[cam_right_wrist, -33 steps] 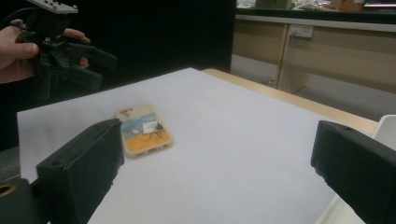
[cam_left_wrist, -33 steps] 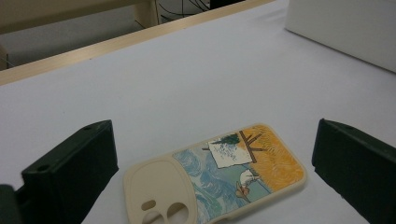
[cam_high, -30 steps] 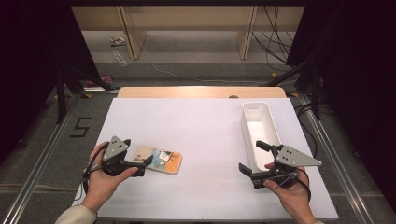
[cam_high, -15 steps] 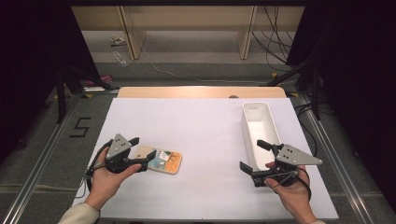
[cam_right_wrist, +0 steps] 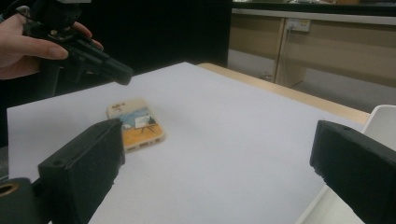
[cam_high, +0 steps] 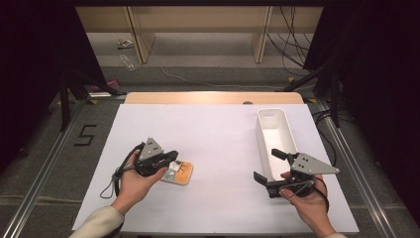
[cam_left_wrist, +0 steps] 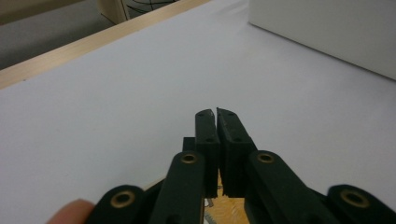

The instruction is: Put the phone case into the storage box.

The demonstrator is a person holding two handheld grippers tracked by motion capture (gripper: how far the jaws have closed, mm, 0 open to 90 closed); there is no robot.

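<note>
Two grippers: the left gripper [cam_high: 167,159], just closed on nothing, hovers over the phone case [cam_high: 179,172] lying flat on the surface [cam_high: 218,134]. The right gripper [cam_high: 270,166] waits wide open, empty, beside the white bin [cam_high: 275,135]. Judged next: reopen, straddle the case's edges, then squeeze.

One phone case [cam_high: 178,172] with an orange and blue picture lay on the one white bench [cam_high: 213,139]. One white oblong bin [cam_high: 275,140] stood on that bench. Two claws were in view, the left claw [cam_high: 171,157] and the right claw [cam_high: 267,166], each held by one hand, so two hands were counted: a left hand [cam_high: 132,178] and a right hand [cam_high: 304,198]. On the floor beyond the bench lay one clear plastic bottle [cam_high: 127,61].
</note>
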